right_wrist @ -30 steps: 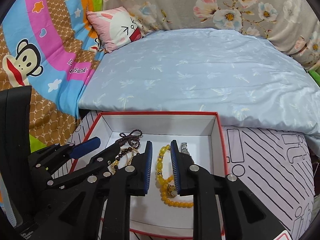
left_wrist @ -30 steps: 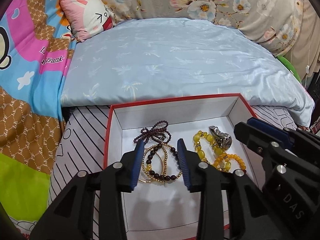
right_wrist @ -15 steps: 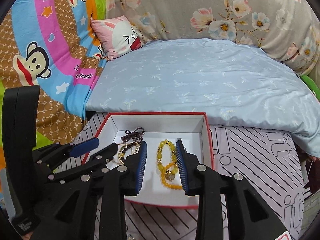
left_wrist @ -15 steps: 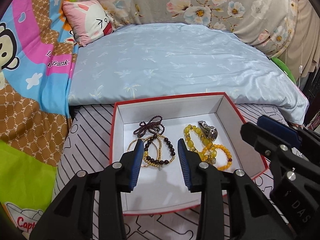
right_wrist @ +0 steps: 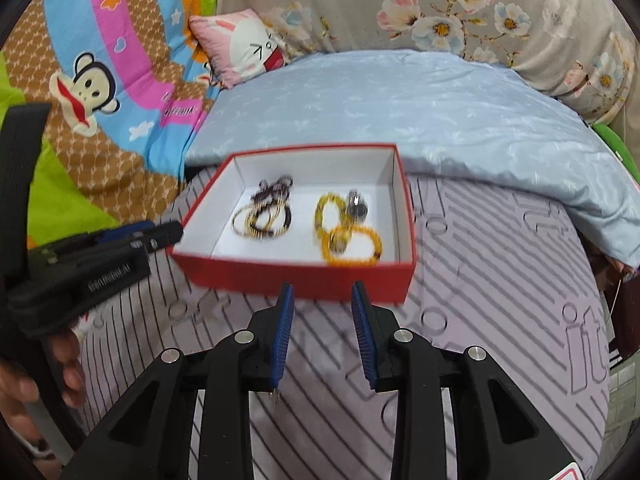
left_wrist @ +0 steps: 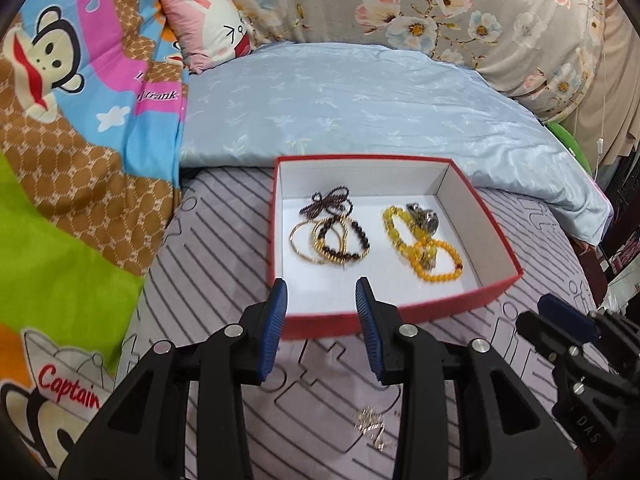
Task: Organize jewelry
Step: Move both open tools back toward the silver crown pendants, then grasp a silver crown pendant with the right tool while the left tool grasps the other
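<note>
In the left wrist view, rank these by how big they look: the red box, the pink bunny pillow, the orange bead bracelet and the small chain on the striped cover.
1. red box
2. pink bunny pillow
3. orange bead bracelet
4. small chain, though it lies nearer the camera

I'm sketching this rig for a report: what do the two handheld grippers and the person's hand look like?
Both the left gripper and right gripper are matte black plastic linkages with silver round bolt heads and two fingers faced with ribbed blue pads. White lettering marks their sides, partly legible as "DAS" on the right one. No cables show. The bare left hand shows skin, no glove.
</note>
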A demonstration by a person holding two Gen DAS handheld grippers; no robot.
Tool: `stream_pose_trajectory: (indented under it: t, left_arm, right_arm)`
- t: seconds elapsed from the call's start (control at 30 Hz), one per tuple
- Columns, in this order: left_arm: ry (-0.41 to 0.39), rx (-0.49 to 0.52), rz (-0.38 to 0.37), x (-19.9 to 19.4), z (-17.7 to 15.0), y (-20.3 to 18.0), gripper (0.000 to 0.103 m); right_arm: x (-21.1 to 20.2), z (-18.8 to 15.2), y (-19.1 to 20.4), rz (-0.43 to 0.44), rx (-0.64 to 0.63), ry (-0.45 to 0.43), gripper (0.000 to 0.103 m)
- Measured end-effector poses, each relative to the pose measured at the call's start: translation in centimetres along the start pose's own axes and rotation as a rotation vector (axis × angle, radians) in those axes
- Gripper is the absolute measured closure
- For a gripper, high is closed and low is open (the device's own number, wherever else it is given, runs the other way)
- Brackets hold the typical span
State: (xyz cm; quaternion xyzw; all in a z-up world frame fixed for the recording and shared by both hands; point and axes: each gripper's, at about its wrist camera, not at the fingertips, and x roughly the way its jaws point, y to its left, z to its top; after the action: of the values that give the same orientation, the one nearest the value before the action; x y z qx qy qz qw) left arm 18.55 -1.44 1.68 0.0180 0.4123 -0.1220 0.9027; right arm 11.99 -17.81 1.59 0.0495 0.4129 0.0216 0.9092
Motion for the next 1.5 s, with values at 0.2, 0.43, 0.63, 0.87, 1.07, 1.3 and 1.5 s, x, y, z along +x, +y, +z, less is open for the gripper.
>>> stream_pose_trajectory:
  t: [0.2, 0.43, 0.63, 0.87, 1.07, 1.3, 1.5]
  left_arm:
    - [0.058, -0.008, 0.011, -0.4, -4.1, 0.9, 0.067]
    - [0.133, -0.013, 0.012, 0.0, -8.1, 1.3, 0.067]
    - [0.167, -0.007, 0.003, 0.1, -9.7, 1.1, 0.067]
    - [0.191, 0.002, -0.017, 0.3, -10.5, 0.4, 0.067]
    - [0.209, 0.000, -0.051, 0.3, -10.8, -0.4, 0.055]
    - [0.216, 0.021, -0.081, 0.5, -11.0, -1.9, 0.055]
    - [0.227, 0.033, -0.087, 1.5, -11.2, -3.1, 0.055]
  right_arm:
    - [1.4, -4.9, 0.9, 0.022, -0.014, 0.095, 0.073]
    - [3.0, -7.8, 2.4, 0.036, -0.033, 0.158, 0.073]
    - [4.1, -8.3, 3.3, 0.034, -0.049, 0.182, 0.076]
    - [4.4, -8.5, 3.9, 0.003, -0.096, 0.172, 0.094]
    - [4.2, -8.6, 3.3, 0.005, -0.080, 0.173, 0.102]
    - [3.3, -9.2, 1.2, -0.021, -0.012, 0.176, 0.102]
    - [2.4, -9.9, -0.3, -0.031, 0.029, 0.185, 0.102]
